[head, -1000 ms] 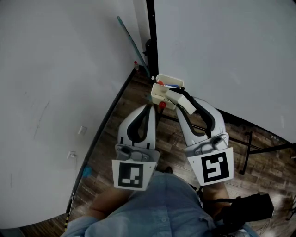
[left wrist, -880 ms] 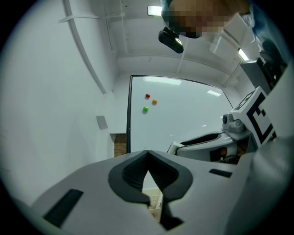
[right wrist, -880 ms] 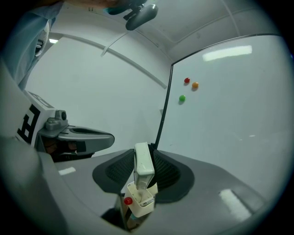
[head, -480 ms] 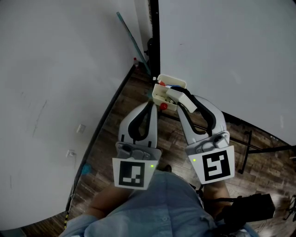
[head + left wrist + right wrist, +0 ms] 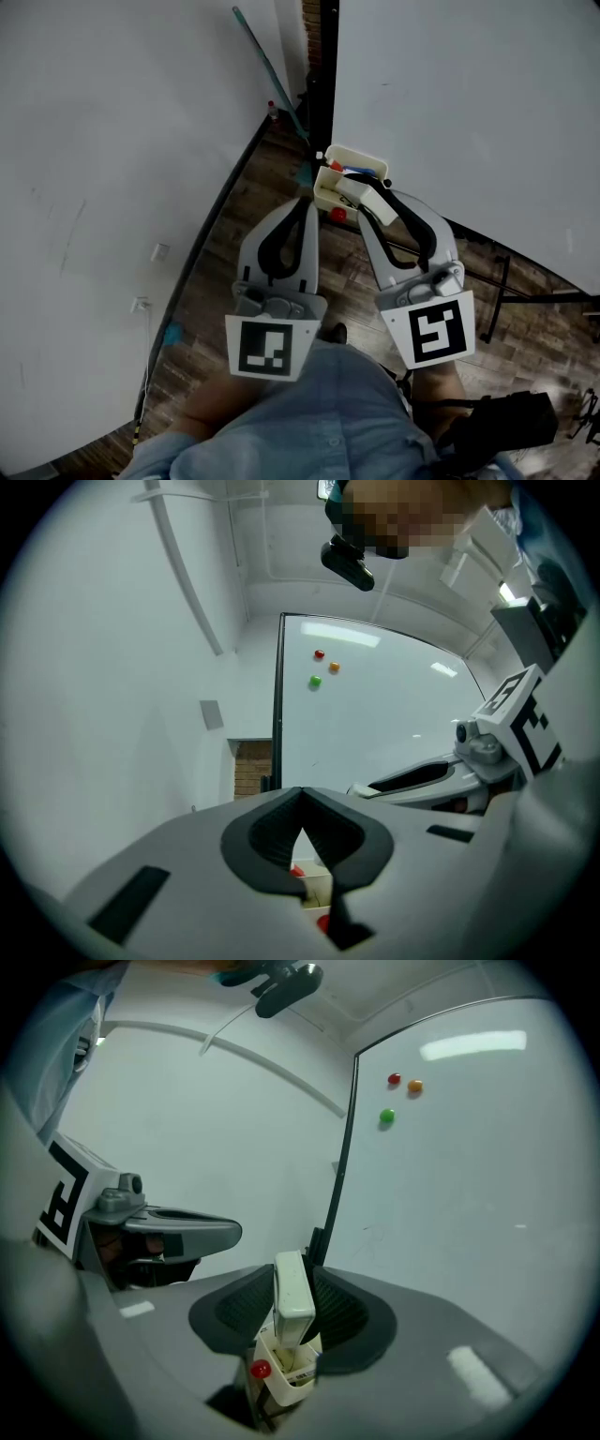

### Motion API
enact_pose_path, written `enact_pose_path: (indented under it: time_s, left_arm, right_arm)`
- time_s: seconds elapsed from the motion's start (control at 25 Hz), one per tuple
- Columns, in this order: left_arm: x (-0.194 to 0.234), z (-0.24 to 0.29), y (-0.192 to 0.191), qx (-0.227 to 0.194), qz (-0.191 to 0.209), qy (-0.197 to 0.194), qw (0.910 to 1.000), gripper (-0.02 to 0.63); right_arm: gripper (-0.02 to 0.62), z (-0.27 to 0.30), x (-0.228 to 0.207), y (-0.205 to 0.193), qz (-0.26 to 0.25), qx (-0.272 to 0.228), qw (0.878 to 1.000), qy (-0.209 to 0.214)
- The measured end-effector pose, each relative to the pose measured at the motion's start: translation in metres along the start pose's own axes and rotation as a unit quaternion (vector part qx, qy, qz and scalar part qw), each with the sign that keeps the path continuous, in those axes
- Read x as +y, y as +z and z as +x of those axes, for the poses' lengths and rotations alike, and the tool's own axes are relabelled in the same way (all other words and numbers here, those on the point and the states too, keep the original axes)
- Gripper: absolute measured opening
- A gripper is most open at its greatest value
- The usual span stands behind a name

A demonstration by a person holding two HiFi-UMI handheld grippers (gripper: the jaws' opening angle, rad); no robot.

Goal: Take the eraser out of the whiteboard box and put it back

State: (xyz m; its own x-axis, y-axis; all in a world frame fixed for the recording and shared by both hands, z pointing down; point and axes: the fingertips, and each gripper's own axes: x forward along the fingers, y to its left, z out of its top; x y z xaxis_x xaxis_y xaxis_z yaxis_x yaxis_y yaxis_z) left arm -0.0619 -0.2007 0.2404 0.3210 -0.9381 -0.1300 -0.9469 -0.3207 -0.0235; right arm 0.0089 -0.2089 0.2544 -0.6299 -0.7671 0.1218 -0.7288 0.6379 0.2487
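The white eraser (image 5: 373, 202) (image 5: 293, 1299) stands on edge between the pads of my right gripper (image 5: 362, 192) (image 5: 293, 1288), which is shut on it. Its lower end hangs just over the small white whiteboard box (image 5: 353, 169) (image 5: 286, 1374), which is fixed by the board's black post. A red cap (image 5: 260, 1369) sticks out at the box's side. My left gripper (image 5: 304, 202) (image 5: 302, 794) is shut and empty, just left of the box and short of it. Through its jaws I see the box (image 5: 315, 885) and a red cap (image 5: 296, 871).
The whiteboard (image 5: 469, 112) fills the right side, with its black post (image 5: 327, 66) and stand leg (image 5: 497, 291) on the wooden floor. Red (image 5: 394, 1079), orange (image 5: 414, 1086) and green (image 5: 386, 1117) magnets sit high on the board. A white wall (image 5: 112, 187) closes the left. A thin teal rod (image 5: 267, 70) leans there.
Both grippers have moved forward and slightly down toward the box. The eraser stays held in the right gripper and now sits closer over the box.
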Motion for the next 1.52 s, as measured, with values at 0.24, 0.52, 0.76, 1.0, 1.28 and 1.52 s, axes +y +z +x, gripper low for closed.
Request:
enact_pose_path:
  time_s: [0.24,0.52,0.76,1.0,1.28,1.52]
  left_arm:
    - [0.011,0.006,-0.013,0.013,-0.011,0.000,0.9999,0.005]
    - [0.026,0.012,-0.028,0.029,-0.020,0.002,0.9994,0.005]
    - [0.043,0.022,-0.039,0.039,-0.027,0.009,0.9988,0.005]
    - [0.051,0.033,-0.049,0.046,-0.032,0.007,0.9984,0.005]
    - [0.057,0.043,-0.059,0.060,-0.031,0.003,0.9977,0.005]
    - [0.062,0.053,-0.067,0.071,-0.030,0.000,0.9971,0.005]
  right_arm:
    - [0.129,0.016,0.005,-0.015,0.006,0.020,1.000,0.007]
    - [0.129,0.036,0.009,-0.030,0.009,0.043,0.999,0.015]
    - [0.129,0.053,0.011,-0.047,0.015,0.068,0.997,0.024]
    - [0.129,0.065,0.012,-0.060,0.021,0.083,0.996,0.032]
    - [0.129,0.077,0.014,-0.078,0.029,0.103,0.993,0.040]
    - [0.130,0.087,0.016,-0.089,0.023,0.118,0.992,0.050]
